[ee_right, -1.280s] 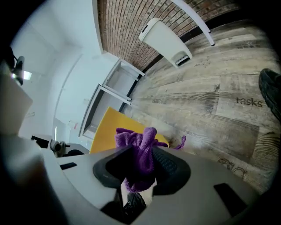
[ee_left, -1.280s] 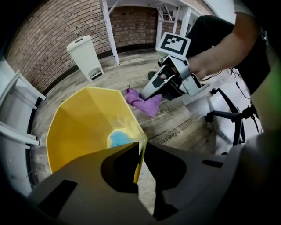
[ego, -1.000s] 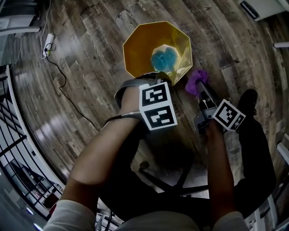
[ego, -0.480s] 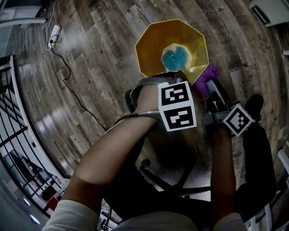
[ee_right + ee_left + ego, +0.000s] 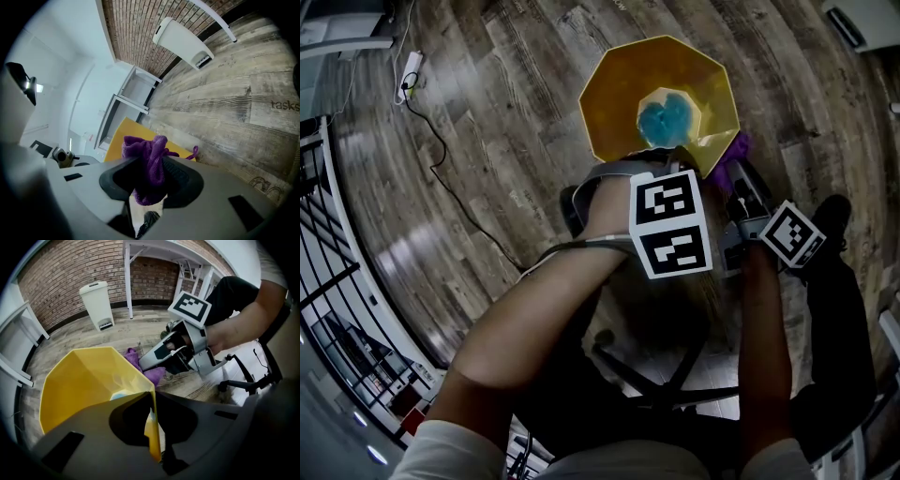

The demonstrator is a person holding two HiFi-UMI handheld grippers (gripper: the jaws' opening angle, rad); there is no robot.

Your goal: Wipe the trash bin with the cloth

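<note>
Yellow trash bin (image 5: 614, 98) stands upright on the wood floor (image 5: 487, 141), open top up, faceted rim, just ahead of the seated person's knees. 1 light blue item (image 5: 664, 122) lies at the bottom inside; too blurred to tell what it is.

Left gripper (image 5: 152, 420) comes down steeply over the near rim. Its jaws are clenched on the bin's near wall, 1 jaw inside and 1 outside, with the yellow edge pinched between them.

Purple cloth (image 5: 150, 161) is bunched up and grasped in the jaws of the right gripper (image 5: 741, 183), with a wad sticking out past the tips. The cloth sits low on the outside of the bin's right-near wall, right at the yellow surface. No view shows clearly whether it presses on the wall or is just beside it. The right gripper points at a shallow downward tilt toward the bin.

Both forearms reach in from the bottom of the head view, a marker cube on each gripper.

Around: black office chair base (image 5: 656, 375) under the person, black shoe (image 5: 834, 211) to the right, black cable (image 5: 441, 155) running across the floor on the left. Farther off, a white pedal bin (image 5: 96, 303) stands against a brick wall (image 5: 56, 275), next to a white bench leg (image 5: 126, 282).
</note>
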